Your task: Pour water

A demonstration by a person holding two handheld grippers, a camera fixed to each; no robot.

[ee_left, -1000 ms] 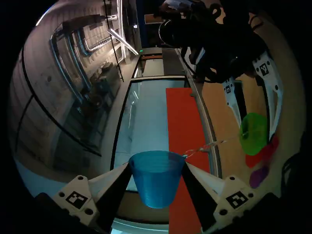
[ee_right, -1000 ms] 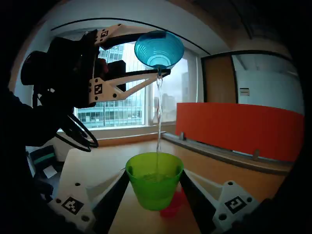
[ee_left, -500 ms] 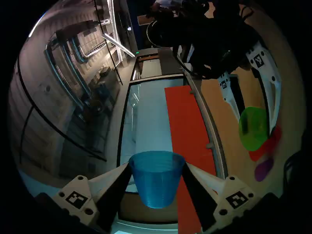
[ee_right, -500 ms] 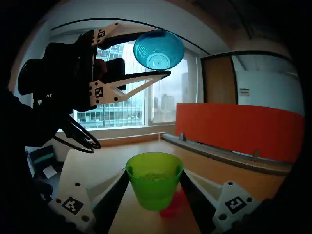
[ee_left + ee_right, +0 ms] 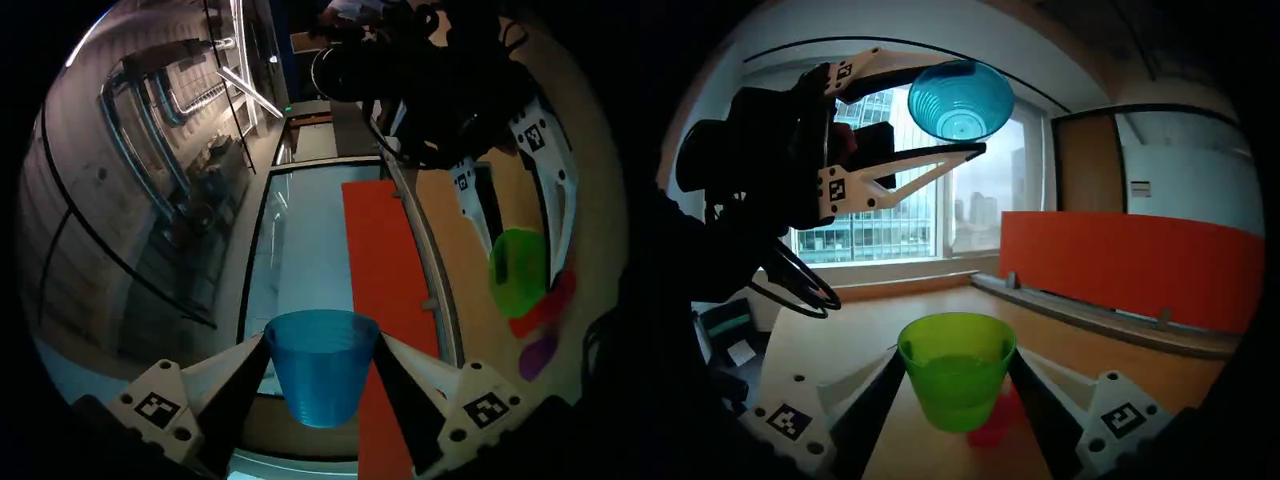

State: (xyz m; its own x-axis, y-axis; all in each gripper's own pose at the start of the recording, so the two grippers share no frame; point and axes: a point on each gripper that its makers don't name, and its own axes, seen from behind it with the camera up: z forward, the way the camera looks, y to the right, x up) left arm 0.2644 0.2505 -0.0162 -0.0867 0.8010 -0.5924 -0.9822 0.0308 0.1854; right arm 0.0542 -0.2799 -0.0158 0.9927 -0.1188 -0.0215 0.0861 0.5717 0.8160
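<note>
Window [image 5: 880, 232] and orange partition [image 5: 1136, 264] stand behind the wooden counter [image 5: 1088, 352]. My left hand-held gripper [image 5: 320, 356] clamps the blue cup [image 5: 960, 100] — tipped sideways, high above the green cup [image 5: 957, 388], which my right hand-held gripper [image 5: 957, 360] grips upright, part-filled with water.

Water stream from blue cup [image 5: 961, 100] into green cup [image 5: 957, 382] stopped.
</note>
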